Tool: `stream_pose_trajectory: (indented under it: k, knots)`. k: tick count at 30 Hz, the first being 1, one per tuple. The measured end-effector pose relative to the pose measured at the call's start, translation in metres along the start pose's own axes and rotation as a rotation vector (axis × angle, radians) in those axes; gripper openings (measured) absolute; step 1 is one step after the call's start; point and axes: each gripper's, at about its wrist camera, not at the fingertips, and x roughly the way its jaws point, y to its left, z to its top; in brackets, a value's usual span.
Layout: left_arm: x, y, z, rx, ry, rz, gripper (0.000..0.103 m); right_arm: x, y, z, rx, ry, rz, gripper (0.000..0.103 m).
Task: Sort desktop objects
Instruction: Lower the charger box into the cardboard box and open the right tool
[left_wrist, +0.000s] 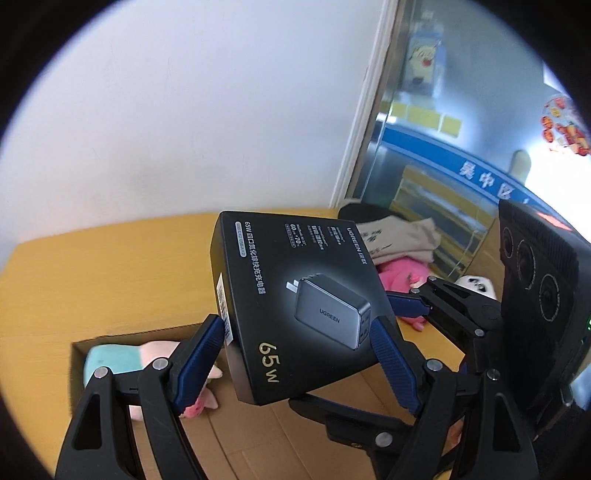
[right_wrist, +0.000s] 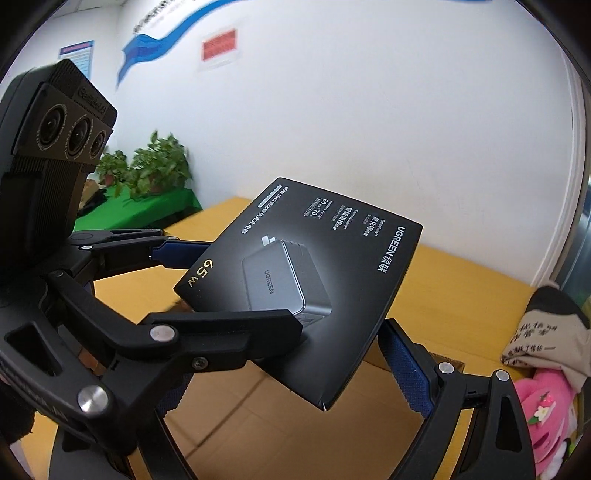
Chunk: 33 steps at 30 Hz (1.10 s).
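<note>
1. Hidden: the underside and far edge of the black UGREEN charger box (left_wrist: 295, 295) face away from both wrist cameras. Both gripper bodies run off the lower frame edges; no hands show.
2. The cardboard box (left_wrist: 258, 435) below is cut off by the frame. The plush toy (left_wrist: 122, 360) in its left corner is half covered by a gripper finger; teal and pink show, its kind unclear.
3. To the right, a pink plush (right_wrist: 546, 406) under a folded beige cloth (right_wrist: 546, 328); a white toy behind the far gripper is mostly blocked.
4. Left gripper (left_wrist: 297, 339): angled downward, blue pads wide apart and clamped on the charger box's opposite edges.
5. Right gripper (right_wrist: 314, 347): same downward tilt. One blue pad sits at the box's lower right edge; the opposite finger is hidden behind the other gripper's arm, so I cannot tell its grip.
6. Charger box: held in the air, tilted, above the open cardboard box on the yellow table (left_wrist: 110, 266), between both grippers.
</note>
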Motion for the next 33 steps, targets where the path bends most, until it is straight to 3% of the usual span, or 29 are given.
stream_pose_trajectory:
  k: [8,13,17,27,33]
  knots:
    - [0.089,0.029,-0.027,-0.073,0.164,-0.002,0.081,0.073,-0.046,-0.043,0.071,0.140,0.025,0.096]
    - [0.123,0.043,-0.046,-0.127,0.228,-0.002,0.081,0.109,-0.065,-0.069,0.129,0.219,0.054,0.096]
    - [0.141,0.040,-0.056,-0.104,0.278,0.006,0.081,0.124,-0.073,-0.084,0.157,0.288,0.051,0.096]
    - [0.158,0.048,-0.065,-0.191,0.366,0.031,0.080,0.141,-0.081,-0.103,0.183,0.375,0.036,0.096]
    - [0.100,0.042,-0.044,-0.138,0.277,0.085,0.080,0.097,-0.081,-0.083,0.172,0.313,-0.014,0.100]
